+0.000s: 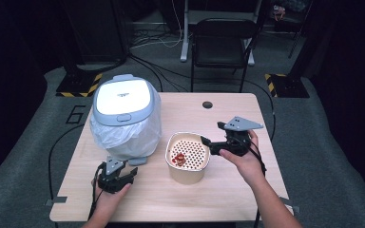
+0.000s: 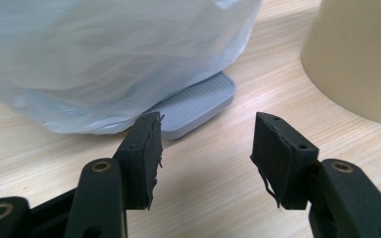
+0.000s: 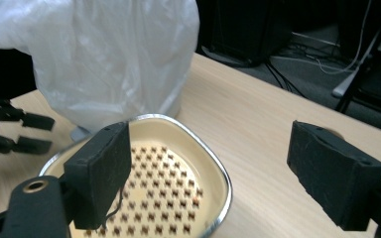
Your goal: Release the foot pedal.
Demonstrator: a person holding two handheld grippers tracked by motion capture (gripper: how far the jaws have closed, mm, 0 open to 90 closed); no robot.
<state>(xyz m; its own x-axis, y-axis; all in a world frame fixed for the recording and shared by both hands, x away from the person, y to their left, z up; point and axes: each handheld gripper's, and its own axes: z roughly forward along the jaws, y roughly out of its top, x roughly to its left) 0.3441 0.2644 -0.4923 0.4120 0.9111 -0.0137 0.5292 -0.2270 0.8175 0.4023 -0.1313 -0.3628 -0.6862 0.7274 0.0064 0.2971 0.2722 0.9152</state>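
1. A wooden table (image 1: 228, 114) carries everything.
2. A pedal bin (image 1: 122, 102) lined with a white plastic bag (image 1: 123, 137) stands at the table's back left, its grey pedal (image 2: 198, 106) sticking out in front.
3. A cream tub (image 1: 187, 159) with a perforated insert sits near the middle, beside the bin; red scraps (image 1: 178, 159) lie inside.
4. The right gripper (image 1: 208, 142) hangs at the tub's right rim, jaws spread wide, holding nothing.
5. The left gripper (image 2: 206, 144) rests low before the pedal, jaws apart and empty.

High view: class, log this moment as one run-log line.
left gripper: open, near grey pedal of white lidded bin | right gripper: open, at rim of beige perforated container | red scraps inside
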